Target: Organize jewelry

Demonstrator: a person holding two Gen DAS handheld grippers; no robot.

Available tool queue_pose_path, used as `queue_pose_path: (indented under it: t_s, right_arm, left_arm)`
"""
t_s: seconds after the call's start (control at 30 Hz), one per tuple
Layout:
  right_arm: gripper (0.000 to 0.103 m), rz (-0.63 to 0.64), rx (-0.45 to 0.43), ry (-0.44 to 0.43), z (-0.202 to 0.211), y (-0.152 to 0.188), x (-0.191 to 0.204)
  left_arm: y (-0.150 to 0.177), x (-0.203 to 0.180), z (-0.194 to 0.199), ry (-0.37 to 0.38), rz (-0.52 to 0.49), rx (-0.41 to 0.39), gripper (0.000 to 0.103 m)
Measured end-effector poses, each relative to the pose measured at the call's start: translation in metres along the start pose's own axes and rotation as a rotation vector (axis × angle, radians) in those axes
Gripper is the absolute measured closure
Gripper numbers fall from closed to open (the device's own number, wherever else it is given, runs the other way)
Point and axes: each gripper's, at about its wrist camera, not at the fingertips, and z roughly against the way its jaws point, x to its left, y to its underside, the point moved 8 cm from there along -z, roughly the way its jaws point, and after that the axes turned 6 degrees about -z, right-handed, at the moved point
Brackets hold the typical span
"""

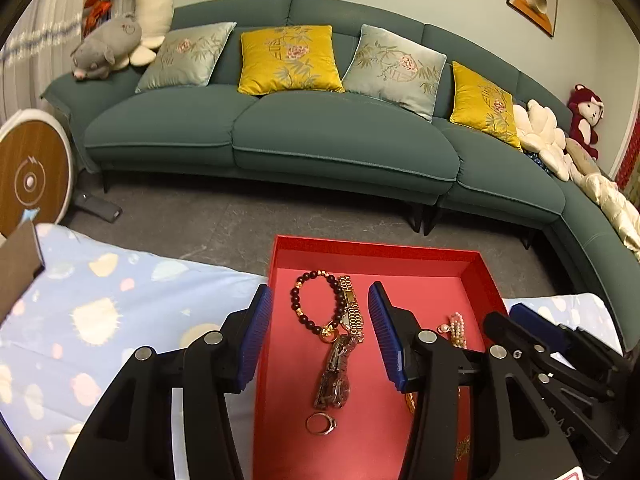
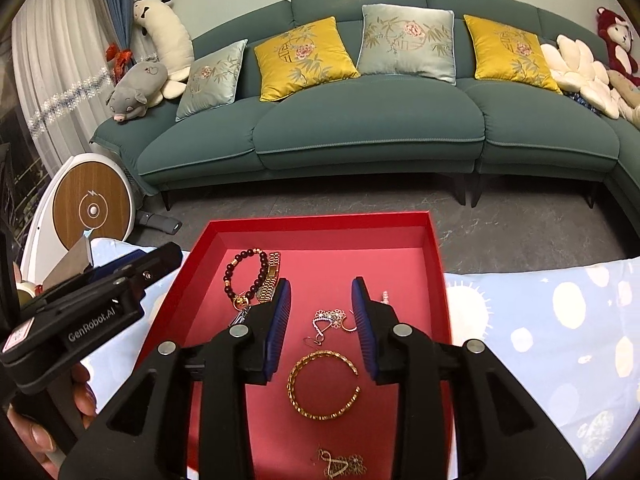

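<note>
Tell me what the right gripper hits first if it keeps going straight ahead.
Probably the gold bangle: the open right gripper points down into the red tray, and the bangle lies between its fingers. Depth is unclear, so the sparkly brooch just beyond is possible.

Bracelet (image 2: pixel 245 277), bangle (image 2: pixel 323 385) in tray (image 2: pixel 320 222); sofa (image 2: pixel 360 128) behind.

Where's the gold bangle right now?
In the right wrist view, the gold bangle lies flat in the red tray, just below the open right gripper, near the sparkly earrings.
</note>
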Motion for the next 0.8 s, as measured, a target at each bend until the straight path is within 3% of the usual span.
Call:
queue_pose_path:
  t_s: [0.17,0.33,0.47,0.8]
  right_arm:
    - [0.068,0.02,-0.01,0.035,0.037,-0.004,0.0]
    - [0.067,0.022,-0.023,0.058,0.09,-0.006,0.006]
    - [0.055,0.019,-0.052,0.067,0.136,-0.001,0.018]
    - [0.053,-0.015,-0.067,0.065,0.21,0.058,0.025]
  left_arm:
    - [0.001,-0.003,0.034,-0.029,-0.036,0.01,0.055]
    - [0.002,-0.001,0.082,-0.047,-0.006,0.012,0.055]
    - [0.009,-0.004,0.125,-0.073,-0.043,-0.009,0.055]
    - [0.08,-0.01,0.185,-0.11,-0.085,0.008,0.047]
